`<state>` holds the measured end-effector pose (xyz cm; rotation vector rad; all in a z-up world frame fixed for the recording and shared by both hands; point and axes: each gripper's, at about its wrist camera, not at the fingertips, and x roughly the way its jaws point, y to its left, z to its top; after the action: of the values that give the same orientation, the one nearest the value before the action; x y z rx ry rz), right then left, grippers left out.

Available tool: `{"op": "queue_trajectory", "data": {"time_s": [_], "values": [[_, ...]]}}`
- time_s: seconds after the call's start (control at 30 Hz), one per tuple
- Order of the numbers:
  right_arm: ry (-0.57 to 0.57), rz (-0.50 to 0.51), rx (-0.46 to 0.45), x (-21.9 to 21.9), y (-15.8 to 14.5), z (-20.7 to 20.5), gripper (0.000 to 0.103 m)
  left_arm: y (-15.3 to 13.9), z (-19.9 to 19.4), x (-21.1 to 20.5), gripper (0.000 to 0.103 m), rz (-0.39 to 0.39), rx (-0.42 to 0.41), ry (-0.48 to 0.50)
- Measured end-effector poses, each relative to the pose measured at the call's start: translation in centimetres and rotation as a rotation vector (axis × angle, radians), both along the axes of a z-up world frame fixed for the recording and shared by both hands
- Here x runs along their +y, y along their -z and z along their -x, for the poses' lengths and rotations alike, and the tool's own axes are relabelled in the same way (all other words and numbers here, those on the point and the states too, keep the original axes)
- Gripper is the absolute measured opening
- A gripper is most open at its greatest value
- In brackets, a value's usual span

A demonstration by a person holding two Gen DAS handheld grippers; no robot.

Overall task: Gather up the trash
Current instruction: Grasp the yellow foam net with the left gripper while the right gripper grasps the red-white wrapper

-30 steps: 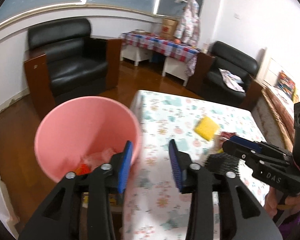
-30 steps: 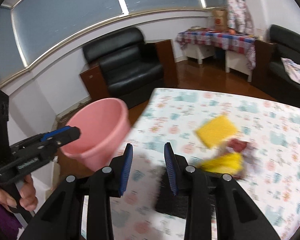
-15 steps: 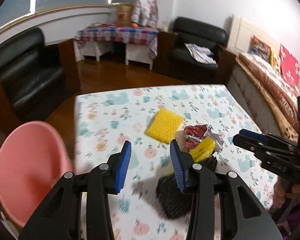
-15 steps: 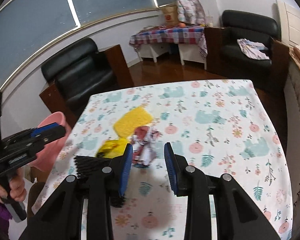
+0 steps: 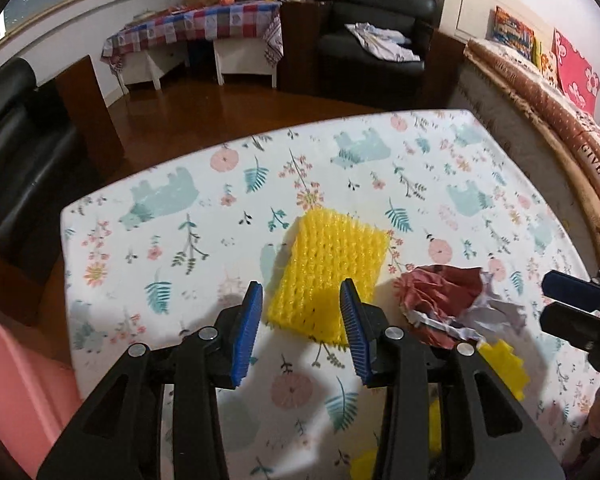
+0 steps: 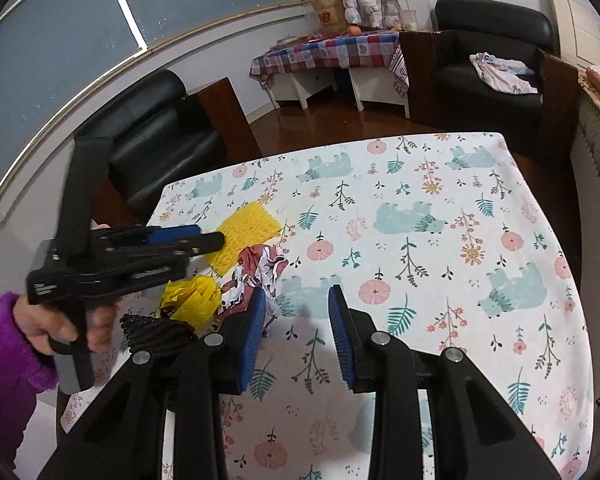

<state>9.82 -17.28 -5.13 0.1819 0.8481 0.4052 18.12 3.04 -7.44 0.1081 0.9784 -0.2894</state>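
Over the table [image 5: 172, 240], the left gripper [image 5: 300, 320] tilts steeply down with its jaws parted and empty, straddling the near edge of a yellow foam net [image 5: 332, 268] that lies flat on the floral cloth. A hand [image 6: 66, 326] in a purple sleeve [image 6: 4, 364] grips its handle. The right gripper [image 6: 296, 324] also points down, jaws apart with nothing between them, above bare cloth just right of a crumpled red-and-white wrapper [image 6: 260, 272]. Beside the wrapper lie a second yellow scrap [image 6: 192, 296] and a black mesh piece [image 6: 156, 332], both partly hidden behind gripper fingers. A pink bin [image 5: 16, 392] is cut off at the left wrist view's lower left, off the table's edge.
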Motion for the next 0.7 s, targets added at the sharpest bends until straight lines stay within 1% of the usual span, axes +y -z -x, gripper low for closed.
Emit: {"op": "queue_trajectory", "data": {"time_s": [0.03, 0.13, 0.17, 0.2, 0.23, 0.27, 0.33, 0.47, 0.57, 0.6, 0.63, 0.67, 0.7], "values": [[-0.002, 0.000, 0.002, 0.0, 0.1, -0.1, 0.032, 0.4, -0.1, -0.1, 0.040, -0.009, 0.002, 0.001], [-0.013, -0.012, 0.016, 0.3, 0.4, -0.5, 0.032, 0.6, 0.2, 0.0, 0.040, 0.004, -0.016, -0.002], [-0.017, -0.021, 0.024, 0.4, 0.5, -0.6, 0.032, 0.5, 0.3, 0.1, 0.038, 0.008, -0.023, -0.002], [-0.019, -0.028, 0.028, 0.5, 0.6, -0.8, 0.032, 0.5, 0.4, 0.0, 0.026, 0.010, -0.026, 0.000], [-0.022, -0.035, 0.033, 0.6, 0.7, -0.9, 0.032, 0.5, 0.6, 0.0, 0.021, 0.011, -0.028, 0.003], [-0.024, -0.039, 0.037, 0.7, 0.8, -1.0, 0.032, 0.4, 0.9, -0.1, 0.019, 0.010, -0.035, 0.000], [-0.032, -0.042, 0.047, 1.1, 0.9, -1.4, 0.032, 0.1, 1.4, -0.2, 0.007, 0.017, -0.055, -0.003], [-0.043, -0.040, 0.066, 1.9, 1.3, -2.3, 0.032, -1.1, 2.6, 0.2, 0.007, 0.051, -0.091, -0.029], [-0.036, -0.036, 0.084, 2.2, 1.9, -2.8, 0.031, -2.4, 3.8, 0.4, 0.007, 0.061, -0.127, -0.042], [-0.034, -0.037, 0.091, 2.3, 2.2, -2.8, 0.028, -2.8, 4.3, 0.6, 0.007, 0.064, -0.136, -0.047], [-0.036, -0.039, 0.099, 2.3, 2.5, -2.7, 0.017, -3.4, 4.9, 0.8, 0.007, 0.072, -0.148, -0.054], [-0.034, -0.036, 0.106, 2.3, 2.6, -2.7, 0.012, -3.6, 5.3, 0.9, 0.007, 0.079, -0.153, -0.057], [-0.035, -0.036, 0.107, 2.3, 2.8, -2.5, 0.010, -4.1, 5.9, 1.2, 0.007, 0.088, -0.160, -0.065]]}}
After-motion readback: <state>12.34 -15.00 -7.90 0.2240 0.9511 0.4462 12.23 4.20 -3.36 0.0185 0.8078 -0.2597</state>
